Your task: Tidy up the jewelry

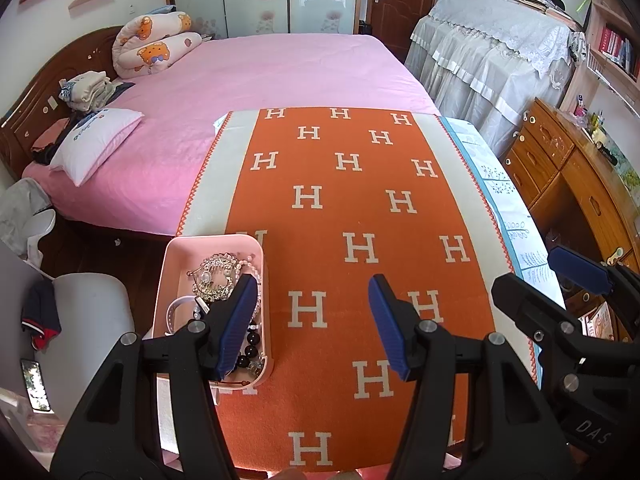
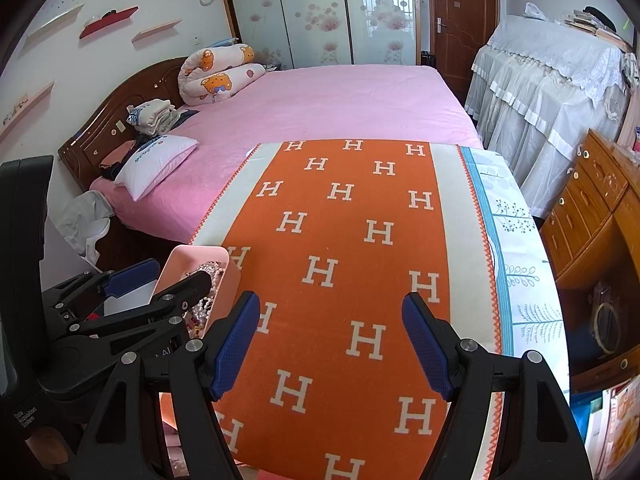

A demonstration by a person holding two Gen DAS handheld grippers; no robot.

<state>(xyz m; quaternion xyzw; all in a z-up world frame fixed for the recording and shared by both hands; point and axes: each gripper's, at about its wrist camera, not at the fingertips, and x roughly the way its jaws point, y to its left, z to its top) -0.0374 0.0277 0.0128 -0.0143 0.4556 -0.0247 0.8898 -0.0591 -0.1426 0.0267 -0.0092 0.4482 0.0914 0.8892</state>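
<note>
At table's near-left corner: pink tray (image 1: 173, 276), rectangular with rounded corners, sits partly on the orange cloth (image 1: 340, 216) and partly on its pale border.
Tray contents: jewelry, all heaped together. A rhinestone piece (image 1: 214, 274) lies on top toward the far end; a pale pearl strand (image 1: 256, 280) runs along the right wall; a white band (image 1: 176, 308) curls at the left wall; dark round beads (image 1: 250, 346) sit at the near end. Items overlap; exact count cannot be told.
Tray, right wrist view: pink tray (image 2: 208, 254) seen from its right side, pearly strands (image 2: 210, 276) showing above the rim.
Left gripper (image 1: 312, 320): both blue pads well apart, nothing between them. Left pad (image 1: 236, 324) is over the tray's right wall and partly hides the beads; contact with tray or jewelry cannot be told. Right pad over bare cloth.
Right gripper (image 2: 330, 344): blue pads wide apart, nothing held, over the orange cloth right of the tray.
Grippers, relative: side by side, apart; each shows at the edge of the other's view.
Cloth: orange with white H letters, cream borders with a zigzag trim, laid over a white printed cover (image 2: 516, 216).
Surroundings: pink bed (image 1: 248, 80) beyond the table, white pillow (image 1: 96, 142) and a rolled bear-print quilt (image 1: 154, 44) near the headboard; wooden drawers (image 1: 560, 168) at right.
</note>
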